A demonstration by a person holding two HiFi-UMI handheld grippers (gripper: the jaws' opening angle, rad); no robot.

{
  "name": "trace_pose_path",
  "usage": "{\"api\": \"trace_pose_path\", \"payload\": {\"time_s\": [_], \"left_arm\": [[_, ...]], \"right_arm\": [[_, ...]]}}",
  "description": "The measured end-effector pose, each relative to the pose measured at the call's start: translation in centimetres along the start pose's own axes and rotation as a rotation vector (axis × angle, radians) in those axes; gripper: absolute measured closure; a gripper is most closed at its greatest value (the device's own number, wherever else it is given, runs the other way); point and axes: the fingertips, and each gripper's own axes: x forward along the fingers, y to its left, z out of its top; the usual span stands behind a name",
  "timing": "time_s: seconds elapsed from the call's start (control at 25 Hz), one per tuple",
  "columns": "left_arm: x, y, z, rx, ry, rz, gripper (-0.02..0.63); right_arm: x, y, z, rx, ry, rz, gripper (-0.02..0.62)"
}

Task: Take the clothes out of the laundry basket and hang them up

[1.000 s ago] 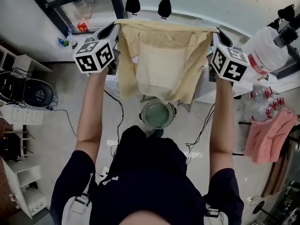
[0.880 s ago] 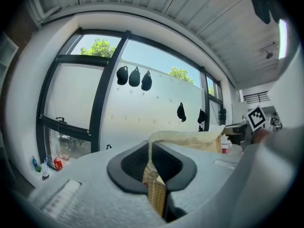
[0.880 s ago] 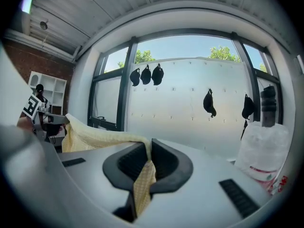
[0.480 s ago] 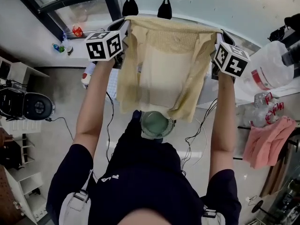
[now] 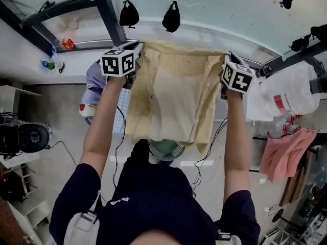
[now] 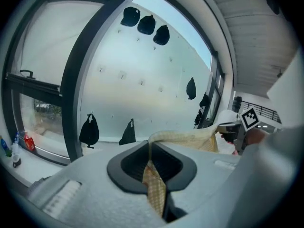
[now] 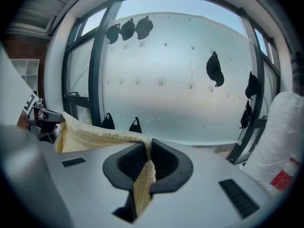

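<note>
Near the chest, both arms stretched forward. Left hand-held gripper (image 6: 151, 165) and right hand-held gripper (image 7: 145, 167) clamped tight on the pale yellow garment (image 5: 173, 101), one top corner in each. Cloth drawn taut between them, hanging spread in front of the person, well above the floor. Farther off, black bags (image 5: 129, 14) on the frosted window pane.

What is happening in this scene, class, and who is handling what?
A person holds a pale yellow garment spread out between two handheld grippers. The left gripper and the right gripper are each shut on one end of its top edge. The cloth hangs down in front of the person, facing a frosted window. It is not hung on anything yet. A pink garment is draped off to the person's right.
</note>
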Motion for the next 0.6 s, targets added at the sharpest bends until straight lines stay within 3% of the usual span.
{"api": "trace_pose_path", "payload": {"time_s": [0.2, 0.48, 0.6], "left_arm": [[4.8, 3.8, -2.8, -0.047, 0.067, 0.019, 0.572], [10.3, 6.8, -3.8, -0.079, 0.133, 0.03, 0.572], [11.8, 8.4, -5.9, -0.121, 0.193, 0.053, 0.572]], "right_arm": [[5.5, 0.3, -2.8, 0.021, 0.062, -0.015, 0.574], [11.1, -0.6, -1.3, 0.039, 0.054, -0.058, 0.574], [13.5, 0.1, -3.3, 0.015, 0.129, -0.045, 0.571]]}}
